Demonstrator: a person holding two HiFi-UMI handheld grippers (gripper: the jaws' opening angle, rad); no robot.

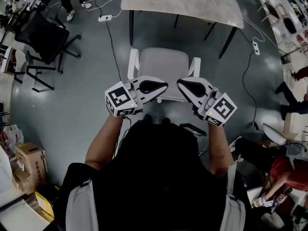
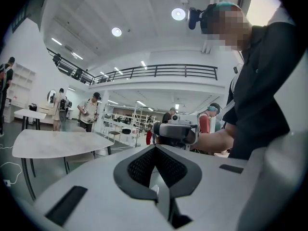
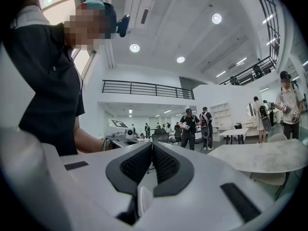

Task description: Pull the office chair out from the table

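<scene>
A grey floor [image 1: 82, 114] fills a wide hall, with cables trailing over it and other people at its edges. The table [image 1: 183, 4] stands at the far side of the head view. The chair [image 1: 161, 66] is just on the near side of it, between the table and the person. Its seat lies clear of the table's edge and its armrests show on either side.

The left gripper [image 1: 163, 86] and the right gripper [image 1: 180, 84] are held level above the near end of the chair, tips turned toward each other and close together. Both pairs of jaws are pressed together with nothing between them (each gripper view shows only the hall and the other gripper beyond the tips). Neither gripper appears to touch the chair, though the head view cannot settle the height between them.

The chair seems already out from under the table, so the pull is probably finished or paused between grips. If more room is wanted, the next move calls for spreading one pair of jaws, bringing it down onto the backrest or an armrest, closing firmly, and drawing straight back toward the person. A one-sided pull could swing the chair round, and a cable near its base could catch.
</scene>
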